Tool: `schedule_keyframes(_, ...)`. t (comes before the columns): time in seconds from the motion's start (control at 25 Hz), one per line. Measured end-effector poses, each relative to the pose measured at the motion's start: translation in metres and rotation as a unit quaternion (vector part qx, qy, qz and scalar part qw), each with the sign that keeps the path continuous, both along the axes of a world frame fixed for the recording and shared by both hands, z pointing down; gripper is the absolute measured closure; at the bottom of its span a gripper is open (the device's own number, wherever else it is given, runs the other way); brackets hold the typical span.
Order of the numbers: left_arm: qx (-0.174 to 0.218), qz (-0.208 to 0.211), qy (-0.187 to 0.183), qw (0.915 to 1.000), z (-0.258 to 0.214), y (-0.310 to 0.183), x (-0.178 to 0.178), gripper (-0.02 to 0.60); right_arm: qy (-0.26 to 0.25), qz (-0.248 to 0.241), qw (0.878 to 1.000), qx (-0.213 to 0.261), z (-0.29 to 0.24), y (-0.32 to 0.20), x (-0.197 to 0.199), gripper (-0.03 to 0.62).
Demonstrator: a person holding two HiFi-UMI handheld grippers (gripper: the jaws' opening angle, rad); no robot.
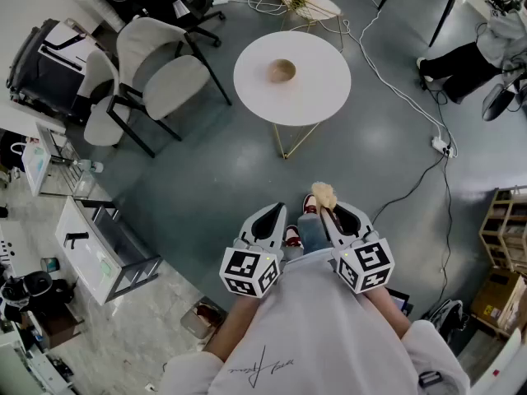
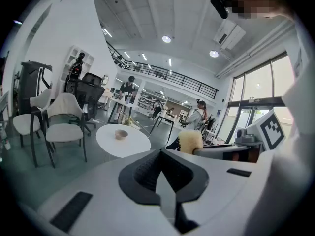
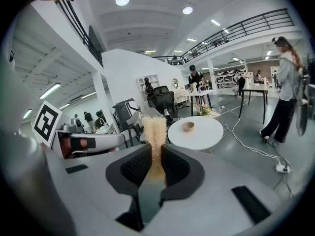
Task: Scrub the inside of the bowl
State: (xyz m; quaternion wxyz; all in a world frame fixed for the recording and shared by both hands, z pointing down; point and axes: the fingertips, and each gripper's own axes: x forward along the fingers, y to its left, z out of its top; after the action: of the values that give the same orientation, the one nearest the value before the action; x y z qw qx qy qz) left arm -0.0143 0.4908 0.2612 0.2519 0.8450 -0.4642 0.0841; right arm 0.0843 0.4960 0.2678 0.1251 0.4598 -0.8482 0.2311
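A small wooden bowl [image 1: 282, 71] sits near the middle of a round white table [image 1: 321, 89], well ahead of me; the same bowl [image 2: 121, 134] [image 3: 188, 126] shows far off in both gripper views. My right gripper [image 1: 332, 210] is held close to my body and is shut on a tan bristle brush [image 1: 324, 194] [image 3: 154, 130], whose tuft sticks up past the jaws. My left gripper [image 1: 268, 219] [image 2: 160, 162] hangs beside it, jaws together with nothing between them. The brush [image 2: 190, 140] also appears at the right of the left gripper view.
Two white chairs [image 1: 156, 72] stand left of the table on the grey floor. A white cable [image 1: 395, 89] runs to a power strip [image 1: 442, 146] at the right. A small side table [image 1: 311, 5] stands beyond. Shelves [image 1: 504, 233] are at the right, and a white cart [image 1: 90, 257] at the left.
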Motion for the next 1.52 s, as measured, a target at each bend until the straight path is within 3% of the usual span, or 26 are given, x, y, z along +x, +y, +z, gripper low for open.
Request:
schedule_keyframes(0.28, 0.006, 0.006, 0.018, 0.9998, -0.006, -0.032, 0.021, 0.575, -0.014, 0.0, 1.0, 0.016, -0.01, -0.041, 0.01, 0.517)
schedule_keyframes(0.76, 0.025, -0.007, -0.005, 0.9996, -0.014, -0.094, 0.037, 0.575, -0.062, -0.007, 0.998, 0.022, -0.018, -0.105, 0.025, 0.517)
schedule_keyframes(0.96, 0.027, 0.003, 0.004, 0.9996, -0.016, -0.109, 0.052, 0.575, -0.076, -0.017, 0.997, 0.02, -0.02, -0.126, 0.025, 0.517)
schedule_keyframes(1.24, 0.011, -0.009, -0.032, 0.9994, -0.005, -0.14, 0.053, 0.575, -0.063, -0.043, 0.997, 0.022, -0.015, -0.155, 0.029, 0.514)
schedule_keyframes(1.52, 0.002, -0.008, -0.04, 0.9992, 0.004, -0.159, 0.062, 0.575, -0.06, -0.042, 0.997, 0.022, -0.013, -0.178, 0.044, 0.514)
